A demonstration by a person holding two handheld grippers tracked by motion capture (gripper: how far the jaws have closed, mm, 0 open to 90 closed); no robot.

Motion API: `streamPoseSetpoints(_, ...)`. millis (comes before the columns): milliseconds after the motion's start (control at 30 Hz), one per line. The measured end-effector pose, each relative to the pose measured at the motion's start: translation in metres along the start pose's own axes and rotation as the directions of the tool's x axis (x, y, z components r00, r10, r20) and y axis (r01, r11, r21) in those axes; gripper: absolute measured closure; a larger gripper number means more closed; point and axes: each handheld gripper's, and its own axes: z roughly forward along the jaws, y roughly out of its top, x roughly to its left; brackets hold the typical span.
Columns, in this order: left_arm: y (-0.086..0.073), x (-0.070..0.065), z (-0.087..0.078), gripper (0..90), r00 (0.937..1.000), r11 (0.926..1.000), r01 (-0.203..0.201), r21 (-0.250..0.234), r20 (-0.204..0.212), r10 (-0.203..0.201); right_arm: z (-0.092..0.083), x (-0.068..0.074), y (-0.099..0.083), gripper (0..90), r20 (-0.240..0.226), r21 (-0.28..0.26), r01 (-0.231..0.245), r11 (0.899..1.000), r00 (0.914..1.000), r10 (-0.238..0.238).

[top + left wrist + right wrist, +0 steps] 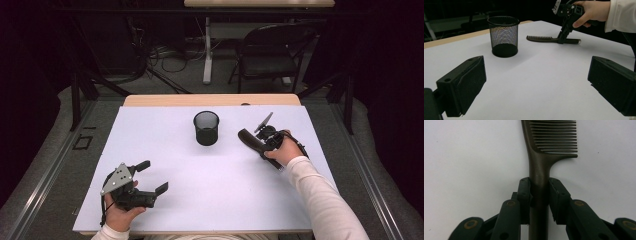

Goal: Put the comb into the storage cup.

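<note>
Surface: white table [210, 200], wooden far edge.
Room: dark, chair [270, 50] behind.
Right gripper [539, 195]: jaws clamped on comb [541, 167].
Left gripper [152, 176]: jaws spread, nothing held.

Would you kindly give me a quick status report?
Right hand-held gripper shut on comb, flat on table. Left hand-held gripper open, idle. Mesh cup nearby, path clear.

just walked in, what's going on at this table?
A person works two handheld grippers over a white table. The right gripper is shut on the handle of a dark comb that lies flat on the table, right of a black mesh cup. The left gripper is open, holding nothing, near the front edge. The cup stands upright.
</note>
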Motion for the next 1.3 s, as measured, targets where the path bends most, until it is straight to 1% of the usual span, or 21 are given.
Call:
streamPoseSetpoints(167, 0.000, 0.000, 0.000, 1.9, 1.0000, 1.0000, 0.000, 0.000, 0.001, 0.000, -0.003, 0.000, 0.001, 72.7, 0.007, 0.040, 0.001, 0.999, 1.0000, -0.001)
streamPoseSetpoints(300, 0.000, 0.000, 0.000, 1.9, 1.0000, 1.0000, -0.002, 0.001, 0.003, 0.002, -0.003, 0.000, 0.000, 72.8, 0.003, 0.030, -0.010, 1.000, 0.9999, 0.010)
streamPoseSetpoints(333, 0.000, 0.000, 0.000, 1.9, 1.0000, 1.0000, -0.001, 0.001, 0.003, 0.001, -0.007, -0.001, 0.003, 72.8, 0.017, 0.091, 0.012, 0.996, 0.9998, -0.013)
streamPoseSetpoints(367, 0.000, 0.000, 0.000, 1.9, 1.0000, 1.0000, -0.001, 0.001, 0.003, 0.001, -0.008, -0.003, 0.003, 72.8, 0.020, 0.102, 0.032, 0.994, 0.9992, -0.034)
streamPoseSetpoints(400, 0.000, 0.000, 0.000, 1.9, 1.0000, 1.0000, -0.001, 0.001, 0.003, 0.001, -0.002, 0.000, -0.001, 72.8, -0.006, 0.000, -0.029, 1.000, 0.9996, 0.029)
streamPoseSetpoints(567, 0.000, 0.000, 0.000, 1.9, 1.0000, 1.0000, -0.001, 0.001, 0.002, 0.001, -0.004, -0.002, -0.001, 72.8, -0.004, 0.000, -0.026, 1.000, 0.9996, 0.026)
streamPoseSetpoints(600, 0.000, 0.000, 0.000, 1.9, 1.0000, 1.0000, -0.001, 0.001, 0.003, 0.001, -0.002, -0.002, -0.002, 72.9, -0.012, -0.041, -0.029, 0.999, 0.9995, 0.029)
streamPoseSetpoints(633, 0.000, 0.000, 0.000, 1.9, 1.0000, 1.0000, -0.001, 0.001, 0.003, 0.001, -0.005, -0.002, -0.002, 72.8, -0.007, -0.015, -0.031, 0.999, 0.9995, 0.031)
streamPoseSetpoints(700, 0.000, 0.000, 0.000, 1.9, 1.0000, 1.0000, -0.001, 0.001, 0.002, 0.001, -0.005, -0.003, -0.002, 72.9, -0.009, -0.034, -0.030, 0.999, 0.9995, 0.029)
streamPoseSetpoints(733, 0.000, 0.000, 0.000, 1.9, 1.0000, 1.0000, -0.002, 0.001, 0.003, 0.002, -0.007, -0.003, -0.002, 72.9, -0.009, -0.026, -0.037, 0.999, 0.9993, 0.037)
streamPoseSetpoints(800, 0.000, 0.000, 0.000, 1.9, 1.0000, 1.0000, -0.002, 0.002, 0.005, 0.002, -0.009, -0.005, -0.002, 72.9, -0.002, -0.021, -0.022, 1.000, 0.9998, 0.022)
streamPoseSetpoints(833, 0.000, 0.000, 0.000, 1.9, 1.0000, 1.0000, -0.002, 0.001, 0.005, 0.002, -0.009, -0.003, -0.003, 72.9, -0.007, -0.031, -0.061, 0.998, 0.9982, 0.060)
streamPoseSetpoints(900, 0.000, 0.000, 0.000, 1.9, 1.0000, 1.0000, -0.001, 0.002, 0.005, 0.001, -0.011, -0.005, -0.002, 72.9, 0.002, -0.040, -0.024, 0.999, 0.9997, 0.025)
streamPoseSetpoints(933, 0.000, 0.000, 0.001, 1.9, 1.0000, 1.0000, -0.001, 0.001, 0.005, 0.001, -0.013, -0.004, -0.002, 72.9, 0.004, -0.026, -0.039, 0.999, 0.9992, 0.039)
streamPoseSetpoints(967, 0.000, 0.000, 0.000, 1.9, 1.0000, 1.0000, -0.002, 0.003, 0.005, 0.002, -0.013, -0.005, -0.002, 72.9, 0.007, -0.028, -0.023, 0.999, 0.9997, 0.024)
streamPoseSetpoints(1000, 0.000, 0.000, 0.000, 1.9, 1.0000, 1.0000, -0.002, 0.002, 0.005, 0.002, -0.013, -0.003, -0.003, 72.9, -0.002, -0.054, -0.054, 0.997, 0.9985, 0.054)
streamPoseSetpoints(1033, 0.000, 0.000, 0.000, 1.9, 1.0000, 1.0000, -0.001, 0.001, 0.004, 0.001, -0.012, -0.005, -0.003, 72.9, 0.002, -0.070, -0.019, 0.997, 0.9998, 0.019)
streamPoseSetpoints(1067, 0.000, 0.000, 0.000, 1.9, 1.0000, 1.0000, -0.003, 0.003, 0.002, 0.003, -0.013, -0.006, -0.003, 72.9, 0.004, -0.072, -0.016, 0.997, 0.9999, 0.017)
streamPoseSetpoints(1100, 0.000, 0.000, 0.000, 1.9, 1.0000, 1.0000, -0.001, 0.001, 0.003, 0.001, -0.014, -0.004, -0.004, 72.9, 0.002, -0.070, -0.047, 0.996, 0.9989, 0.047)
streamPoseSetpoints(1267, 0.000, 0.000, 0.000, 1.9, 1.0000, 1.0000, -0.001, 0.001, 0.002, 0.001, -0.019, -0.004, -0.004, 72.9, 0.010, -0.086, -0.026, 0.996, 0.9996, 0.027)
streamPoseSetpoints(1300, 0.000, 0.000, 0.000, 1.9, 1.0000, 1.0000, 0.001, 0.000, 0.004, -0.001, -0.018, -0.003, -0.004, 72.9, 0.004, -0.114, -0.033, 0.993, 0.9994, 0.033)
